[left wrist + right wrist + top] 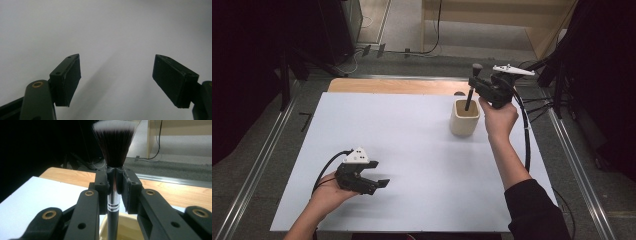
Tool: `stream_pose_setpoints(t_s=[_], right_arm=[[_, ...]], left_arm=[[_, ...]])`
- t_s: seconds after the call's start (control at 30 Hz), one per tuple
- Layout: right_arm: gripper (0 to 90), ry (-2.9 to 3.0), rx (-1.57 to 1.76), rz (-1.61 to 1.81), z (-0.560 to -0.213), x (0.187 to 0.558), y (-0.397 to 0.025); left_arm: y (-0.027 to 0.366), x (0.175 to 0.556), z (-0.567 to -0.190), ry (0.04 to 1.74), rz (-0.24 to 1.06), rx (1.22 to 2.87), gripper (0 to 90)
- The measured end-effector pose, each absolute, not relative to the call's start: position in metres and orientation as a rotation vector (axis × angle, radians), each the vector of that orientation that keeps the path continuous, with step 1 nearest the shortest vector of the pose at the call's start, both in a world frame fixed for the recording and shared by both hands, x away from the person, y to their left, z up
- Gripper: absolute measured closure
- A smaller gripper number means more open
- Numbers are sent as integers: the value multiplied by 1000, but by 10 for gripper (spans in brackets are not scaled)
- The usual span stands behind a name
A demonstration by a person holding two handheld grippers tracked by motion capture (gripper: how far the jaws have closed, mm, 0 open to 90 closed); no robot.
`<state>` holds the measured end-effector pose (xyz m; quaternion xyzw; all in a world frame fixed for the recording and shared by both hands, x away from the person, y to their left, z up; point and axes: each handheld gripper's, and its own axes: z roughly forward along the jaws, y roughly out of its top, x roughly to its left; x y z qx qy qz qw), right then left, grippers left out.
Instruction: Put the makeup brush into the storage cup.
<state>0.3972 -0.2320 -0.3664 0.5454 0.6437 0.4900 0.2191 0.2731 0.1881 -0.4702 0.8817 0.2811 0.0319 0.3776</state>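
A cream cup (464, 119) stands on the white table sheet (402, 150) at the back right. My right gripper (475, 82) is shut on a black makeup brush (471, 92), held upright with its handle end down in the cup. In the right gripper view the jaws clamp the brush (113, 147) just below its dark, white-tipped bristles, and the cup rim (130, 218) shows underneath. My left gripper (379, 175) rests open near the front left, low over the sheet. Between its pads (68, 78) lies bare white surface.
A strip of wooden tabletop (397, 86) shows behind the sheet. Metal rails (577, 165) run along both sides of the table. Dark stands and cables (557, 95) crowd the back right corner; a black cabinet (337, 30) stands at the back left.
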Motion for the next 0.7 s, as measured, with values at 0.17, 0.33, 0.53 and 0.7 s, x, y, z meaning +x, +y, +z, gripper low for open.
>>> stream_pose_setpoints(t_s=[0.17,0.33,0.53,0.7], right_arm=[[778,1777,1513,1349,-372,399,-232],[778,1779,1533,1331,-378,402,-231],[777,1793,1522,1316,-383,404,-227],[777,1780,1520,1324,-390,404,-226]], left_arm=[[188,273,-470,717,80,2256,236],[188,273,-470,716,81,2255,235],[188,273,-470,716,81,2255,235],[189,273,-470,716,81,2252,235]])
